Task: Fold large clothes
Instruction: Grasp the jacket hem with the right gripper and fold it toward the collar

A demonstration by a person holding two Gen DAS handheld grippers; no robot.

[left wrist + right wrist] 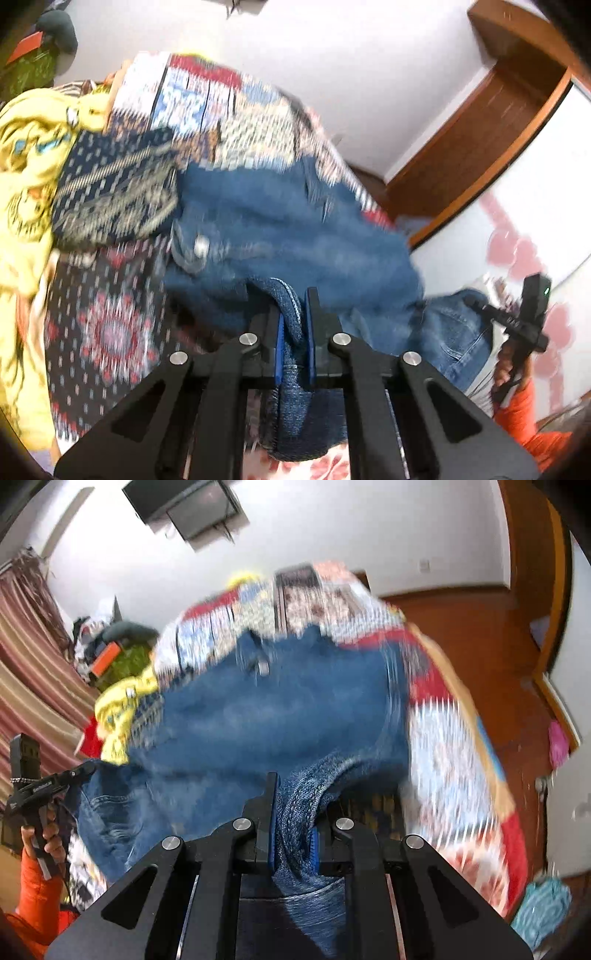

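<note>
— So, where do things stand with the jeans (280, 229)?

— I have both grippers clamped on them. My left gripper (295, 306) pinches a thick fold of denim hem between its blue pads, and my right gripper (295, 805) pinches another bunched denim edge the same way. The rest of the jeans drapes over the patterned bedspread (229, 110), with the metal waist button (201, 245) on the far side of my left grip.

— How do you expect them to handle?

— Heavy and limp, I'd judge (denim sags under its own weight), but the cloth is coarse, so it shouldn't slip from the pads. The stitched hems are the stiffest places to hold, and that is where I am.

— Anything crowding the jeans?

— A yellow garment (26, 155) lies just beside them on the bedspread, and a dark patterned cloth (114, 192) touches their edge near the button. Everything is blurred, so finer detail escapes me.
</note>
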